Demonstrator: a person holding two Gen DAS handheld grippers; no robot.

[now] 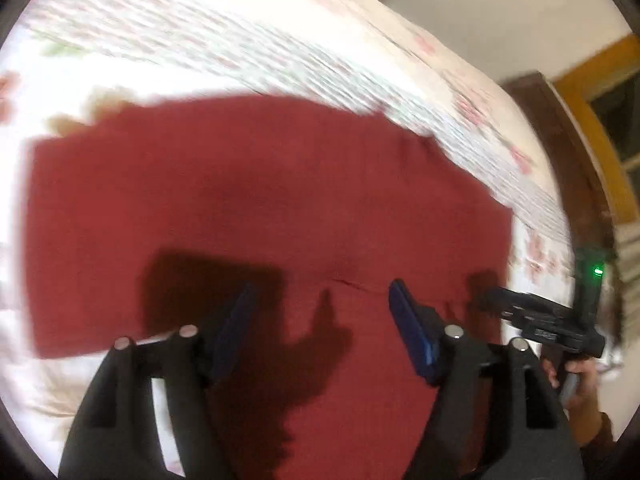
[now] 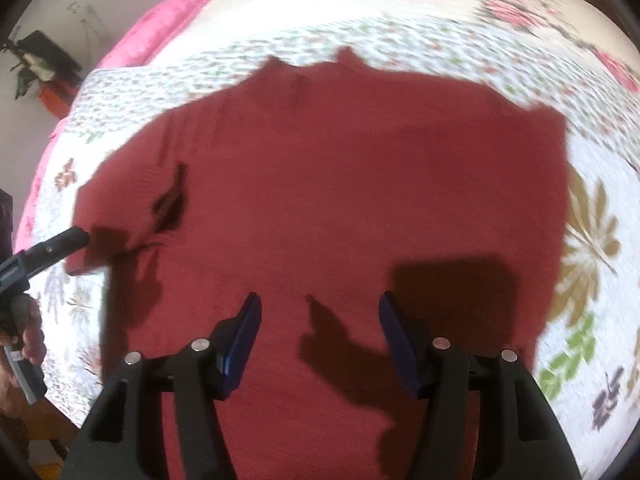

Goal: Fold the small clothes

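Two blue-padded fingers (image 1: 408, 328) of the left tool (image 1: 320, 320) fill the bottom of the left wrist view, spread wide with nothing between them, hanging over one dark red garment (image 1: 260, 208). That garment lies spread flat on the bed's floral quilt (image 1: 248, 56) and takes up the middle of the frame; one faint crease runs across it just above the right finger. Shadows of the fingers fall on the cloth between and beside the pads.

From the right wrist view, the right tool (image 2: 320, 340) shows the same pair of blue pads (image 2: 240, 344) at the lower edge, also spread wide and gripping nothing, above the same red garment (image 2: 340, 184). Here the garment's far edge, at the top of the frame, shows two small points sticking up. A dark fold or wrinkle sits at the middle left of the cloth.

Each view catches the other tool at its edge: the right tool (image 1: 536, 320) appears at the lower right of the left view, near the garment's right edge, with one green light (image 1: 598, 271) glowing above it and a hand (image 1: 576, 384) on its grip. The left tool (image 2: 44, 252) enters at the middle left of the right view, its tip at the garment's left corner; whether it touches the cloth I cannot tell.

Beyond the quilt (image 2: 580, 240), one pink blanket (image 2: 160, 32) lies at the upper left, and one potted plant (image 2: 28, 68) stands by the wall.
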